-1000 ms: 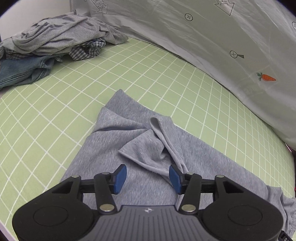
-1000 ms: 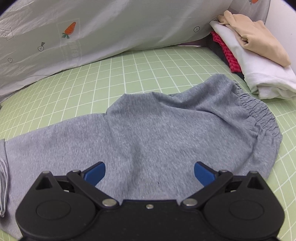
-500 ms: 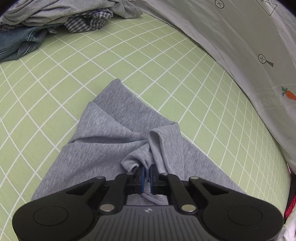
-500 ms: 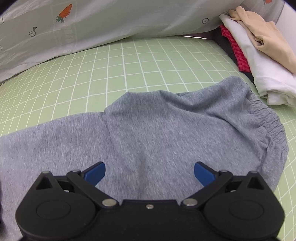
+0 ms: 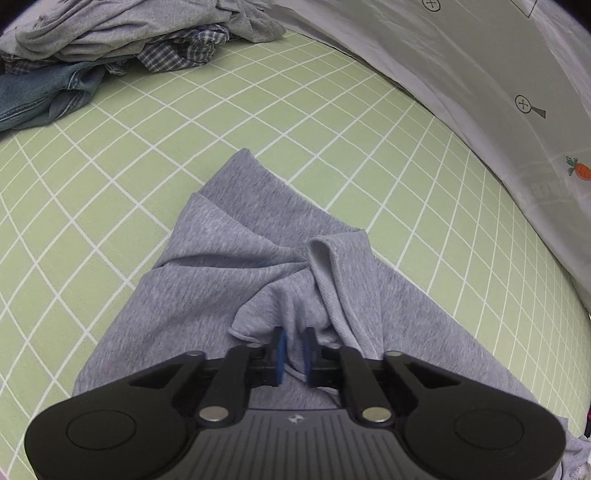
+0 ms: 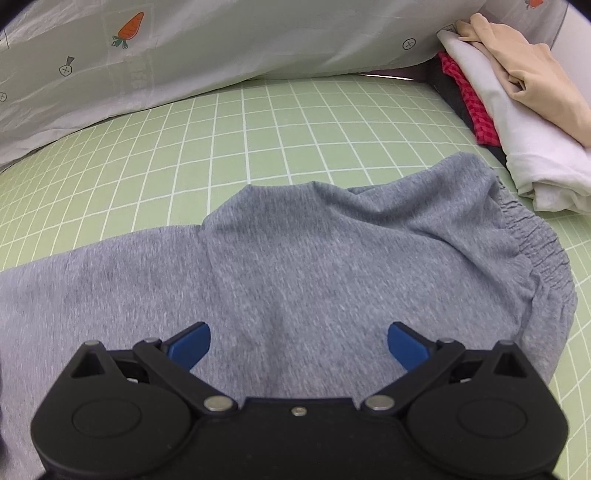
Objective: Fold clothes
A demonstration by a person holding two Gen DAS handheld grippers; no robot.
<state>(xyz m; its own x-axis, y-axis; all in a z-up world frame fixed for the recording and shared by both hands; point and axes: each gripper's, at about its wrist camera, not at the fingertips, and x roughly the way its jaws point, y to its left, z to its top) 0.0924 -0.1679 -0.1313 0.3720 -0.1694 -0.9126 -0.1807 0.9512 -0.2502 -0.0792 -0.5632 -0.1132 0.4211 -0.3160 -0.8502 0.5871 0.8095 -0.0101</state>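
Observation:
Grey jersey trousers (image 5: 236,258) lie on a green grid mat (image 5: 147,129). In the left wrist view the leg end is rumpled, with a hemmed cuff (image 5: 332,273) folded up. My left gripper (image 5: 293,352) is shut on a bunched fold of this grey fabric. In the right wrist view the waist part of the grey trousers (image 6: 314,251) lies spread out, its elastic waistband (image 6: 532,236) at the right. My right gripper (image 6: 298,341) hovers open just above the cloth, with nothing between its blue fingers (image 6: 190,341).
A heap of unfolded clothes (image 5: 110,33), grey, checked and denim, sits at the far left. A white carrot-print sheet (image 6: 184,48) bounds the mat's far side. A stack of folded clothes (image 6: 517,110) lies at the right edge, close to the waistband.
My left gripper went from open to shut on a fold near the cuff, then pulled it slightly. The right gripper stayed open and drifted a little over the trousers.

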